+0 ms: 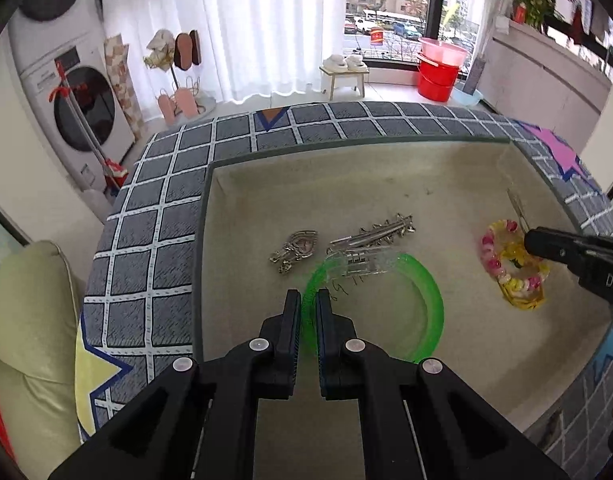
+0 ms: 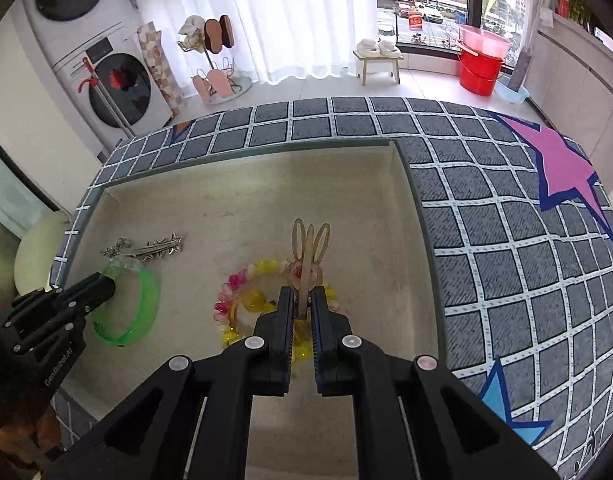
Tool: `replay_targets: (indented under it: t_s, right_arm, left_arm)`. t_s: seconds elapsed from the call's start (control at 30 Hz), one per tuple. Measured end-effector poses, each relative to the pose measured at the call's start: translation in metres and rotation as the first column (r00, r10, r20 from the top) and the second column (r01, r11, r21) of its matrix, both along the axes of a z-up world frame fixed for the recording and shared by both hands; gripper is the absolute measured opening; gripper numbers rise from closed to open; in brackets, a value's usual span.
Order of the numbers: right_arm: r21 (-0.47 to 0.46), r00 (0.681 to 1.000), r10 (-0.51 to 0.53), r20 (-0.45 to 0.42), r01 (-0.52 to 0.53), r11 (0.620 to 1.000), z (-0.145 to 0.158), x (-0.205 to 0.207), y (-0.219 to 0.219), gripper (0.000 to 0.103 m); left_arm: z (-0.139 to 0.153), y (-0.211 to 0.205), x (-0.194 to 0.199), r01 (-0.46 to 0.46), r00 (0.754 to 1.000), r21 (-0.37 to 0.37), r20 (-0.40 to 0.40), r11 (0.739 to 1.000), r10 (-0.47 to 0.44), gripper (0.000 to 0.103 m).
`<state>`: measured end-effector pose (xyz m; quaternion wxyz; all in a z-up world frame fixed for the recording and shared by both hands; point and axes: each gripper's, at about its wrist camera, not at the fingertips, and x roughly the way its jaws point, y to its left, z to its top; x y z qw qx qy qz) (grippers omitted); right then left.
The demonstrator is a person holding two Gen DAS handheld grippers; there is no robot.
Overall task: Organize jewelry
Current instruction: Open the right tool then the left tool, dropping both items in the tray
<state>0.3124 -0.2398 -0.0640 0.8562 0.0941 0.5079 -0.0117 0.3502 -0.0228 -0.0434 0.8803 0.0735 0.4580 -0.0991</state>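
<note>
Bangle [image 1: 390, 304], green, is clamped at its near rim by left gripper [image 1: 309, 304]. Rabbit clip [image 2: 308, 256] is pinched upright by right gripper [image 2: 303, 300], above beaded bracelet [image 2: 242, 296] in tray [image 2: 234, 184].

White sheer curtain [image 1: 266, 28] across back wall, daylight through it. Dark-framed window [image 1: 390, 4] right, street and buildings outside. Stacked washer-dryer [image 1: 66, 80] left, red-handled mop [image 1: 86, 128] leaning on it. Slipper rack [image 2: 214, 64] on pale tiled floor [image 2: 306, 84]. Small wooden stool [image 1: 344, 76] by window. Red bucket [image 2: 480, 70] with pink basin [image 2: 484, 42] on top. Cream cushion [image 1: 30, 320] lower left.
</note>
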Motion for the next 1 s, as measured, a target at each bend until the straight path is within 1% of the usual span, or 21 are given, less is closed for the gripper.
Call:
replay_targets:
  t_s: [0.07, 0.23, 0.3, 0.37, 0.4, 0.57, 0.8, 1.0]
  right_arm:
    - [0.003, 1.000, -0.004, 0.000, 0.004, 1.000, 0.000, -0.001, 0.000, 0.010]
    - [0.018, 1.000, -0.003, -0.014, 0.003, 1.000, 0.000, -0.001, -0.002, 0.011]
    - [0.030, 1.000, -0.008, -0.022, 0.008, 1.000, 0.001, 0.000, -0.003, 0.023]
    - [0.046, 1.000, -0.011, -0.015, 0.012, 0.999, 0.002, -0.001, -0.004, 0.055]
    - [0.052, 1.000, -0.015, -0.002, 0.015, 0.999, 0.004, -0.002, -0.004, 0.059]
    - [0.083, 0.998, -0.031, 0.047, 0.027, 0.996, 0.017, -0.010, -0.005, 0.060]
    - [0.124, 0.995, -0.064, 0.077, 0.054, 0.991, 0.026, -0.026, -0.007, 0.060]
    - [0.136, 0.991, -0.089, 0.099, 0.075, 0.988, 0.036, -0.041, -0.012, 0.060]
  left_arm:
    - [0.000, -0.002, -0.001, 0.000, 1.000, 0.012, 0.007, 1.000, 0.000, 0.022]
    - [0.003, -0.002, -0.004, -0.007, 1.000, 0.012, 0.021, 1.000, 0.007, 0.022]
    - [0.005, -0.003, -0.008, -0.003, 0.999, 0.013, 0.038, 1.000, 0.002, 0.022]
    - [0.006, -0.003, -0.010, 0.001, 0.999, 0.017, 0.043, 1.000, -0.001, 0.022]
    - [0.006, -0.002, -0.010, 0.001, 0.999, 0.019, 0.042, 1.000, -0.002, 0.022]
    - [0.009, 0.003, -0.010, -0.013, 0.999, 0.004, 0.050, 1.000, 0.013, 0.022]
    - [0.012, 0.005, -0.011, -0.005, 0.999, -0.021, 0.048, 1.000, 0.006, 0.022]
    - [0.022, 0.002, -0.016, 0.003, 0.997, -0.031, 0.081, 1.000, 0.000, 0.022]
